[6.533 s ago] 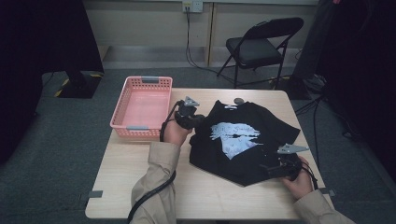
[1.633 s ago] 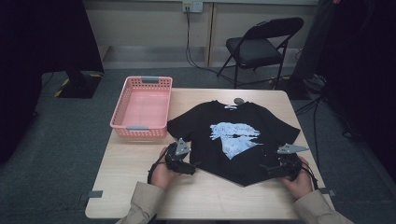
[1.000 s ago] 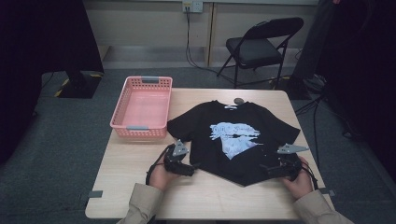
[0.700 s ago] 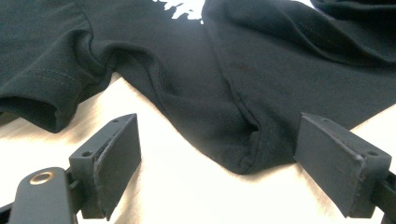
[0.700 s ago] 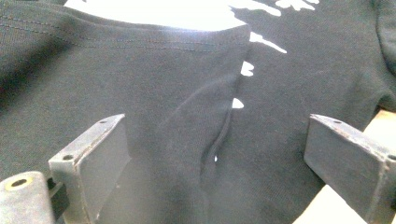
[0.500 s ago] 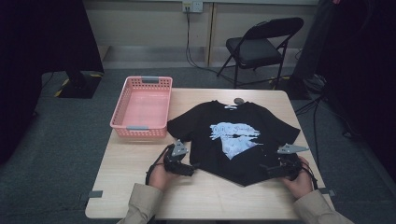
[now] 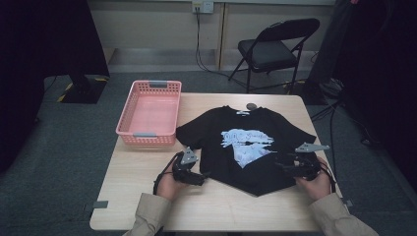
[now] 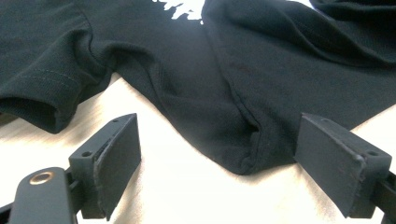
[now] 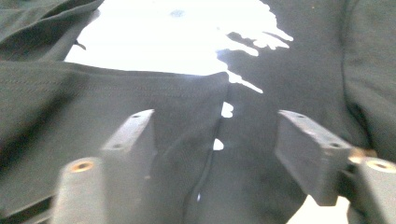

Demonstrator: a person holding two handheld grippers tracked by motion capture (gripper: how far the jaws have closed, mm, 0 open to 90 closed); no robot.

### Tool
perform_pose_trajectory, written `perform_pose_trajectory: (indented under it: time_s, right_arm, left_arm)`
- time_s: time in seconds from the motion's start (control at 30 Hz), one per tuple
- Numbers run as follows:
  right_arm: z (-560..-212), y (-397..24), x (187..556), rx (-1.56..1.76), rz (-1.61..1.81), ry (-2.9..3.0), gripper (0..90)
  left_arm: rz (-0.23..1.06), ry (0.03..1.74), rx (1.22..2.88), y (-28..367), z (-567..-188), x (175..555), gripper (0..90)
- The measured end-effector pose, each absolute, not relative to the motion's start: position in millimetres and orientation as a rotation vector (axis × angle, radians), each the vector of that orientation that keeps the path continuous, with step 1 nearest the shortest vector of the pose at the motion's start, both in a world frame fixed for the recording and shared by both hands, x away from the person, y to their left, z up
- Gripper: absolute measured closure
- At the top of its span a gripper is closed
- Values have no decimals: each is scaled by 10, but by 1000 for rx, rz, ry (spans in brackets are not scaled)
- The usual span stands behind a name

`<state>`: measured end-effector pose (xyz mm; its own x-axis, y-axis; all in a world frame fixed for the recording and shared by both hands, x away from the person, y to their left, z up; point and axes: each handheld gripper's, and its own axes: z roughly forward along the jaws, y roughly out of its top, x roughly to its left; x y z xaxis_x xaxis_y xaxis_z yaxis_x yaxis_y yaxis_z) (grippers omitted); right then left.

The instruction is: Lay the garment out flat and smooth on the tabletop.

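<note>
A black T-shirt (image 7: 246,147) with a pale blue print lies spread face up on the wooden table (image 7: 142,177). My left gripper (image 7: 202,178) rests at the shirt's lower left hem corner. In the left gripper view it (image 8: 217,140) is open, and the hem corner (image 8: 243,154) lies between its jaws without touching the pads. My right gripper (image 7: 281,164) sits at the lower right hem. Its jaws (image 9: 215,126) have just been closing, with a fold of black cloth (image 9: 116,102) between them and a gap still on each side.
A pink plastic basket (image 7: 147,135) stands empty at the table's left rear. A small grey disc (image 7: 251,105) lies by the shirt's collar. A black folding chair (image 7: 275,49) stands beyond the table, and cables run on the floor at right.
My left hand has come from the shirt's left sleeve near the basket down to the lower left hem, and that sleeve now lies spread out. Over the last second neither hand has shifted.
</note>
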<state>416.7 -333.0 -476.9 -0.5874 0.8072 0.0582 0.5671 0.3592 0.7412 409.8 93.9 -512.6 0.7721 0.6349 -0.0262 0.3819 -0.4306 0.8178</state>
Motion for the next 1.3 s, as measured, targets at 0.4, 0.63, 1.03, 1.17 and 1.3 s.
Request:
perform_pose_trajectory:
  time_s: [0.4, 0.63, 1.03, 1.17, 1.3]
  right_arm:
    - [-4778, -3199, 4518, 1279, 1025, 2269, 467]
    - [-4797, -3099, 4576, 1263, 992, 2293, 546]
    - [-4860, -3047, 4558, 1255, 1033, 2345, 849]
    - [-4837, -3088, 4515, 1259, 1088, 2354, 853]
    - [-4792, -3087, 4418, 1215, 1124, 2380, 855]
  left_arm:
    - [358, 755, 2073, 938, -5126, 4106, 141]
    - [359, 754, 2072, 935, -5127, 4108, 142]
    - [359, 754, 2073, 935, -5126, 4108, 142]
    - [359, 754, 2072, 935, -5127, 4109, 142]
    - [359, 754, 2072, 935, -5127, 4109, 142]
